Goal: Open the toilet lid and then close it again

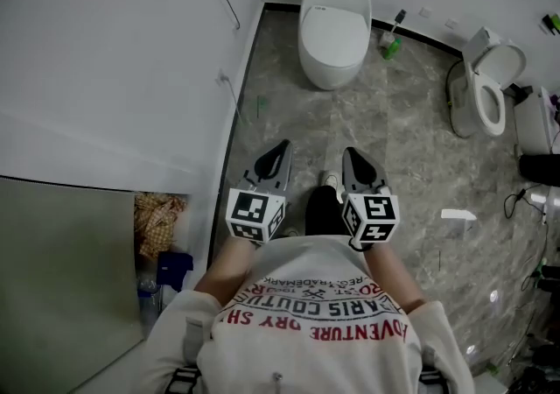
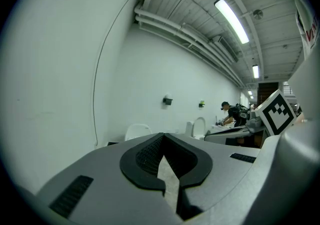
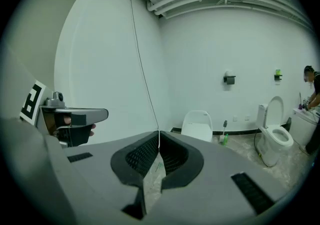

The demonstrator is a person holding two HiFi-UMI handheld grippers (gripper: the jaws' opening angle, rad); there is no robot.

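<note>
White printed shirt (image 1: 311, 322) fills the bottom of the head view. Just beyond it the left hand-held gripper (image 1: 281, 149) and the right hand-held gripper (image 1: 349, 154) sit side by side, pointing away over the marble floor (image 1: 402, 165). On the left one the jaws are pressed together with nothing between them. It's the same on the right: tips meeting, empty.

The target, the egg-shaped toilet (image 1: 329, 68), stands far ahead against the back wall, close to the left wall (image 1: 114, 59). Its lid (image 1: 336, 16) is down, and it is well apart from both hand-held grippers. So no work on the lid yet; the approach looks like the step in hand.

Now, the hazards:

- **Wrong fixture.** A second toilet (image 1: 490, 94) stands at the far right with its lid already raised, and drifting that way would mean working the wrong one.
- **A slip on the way up.** The target lid is smooth and rounded, with no obvious lip from here. Closed tips nudged under its edge could skid off, and the lid would probably drop back with a bang. Spreading the jaws to pinch the rim may hold better, but a shallow bite on a glossy surface could likewise slip halfway up.
- **A slam on the way down.** Letting go early would likely bang the lid shut.
- **The brush.** What looks like a brush (image 1: 391, 40) stands just right of the toilet, and a wide swing of the right hand-held gripper might knock it over.
</note>
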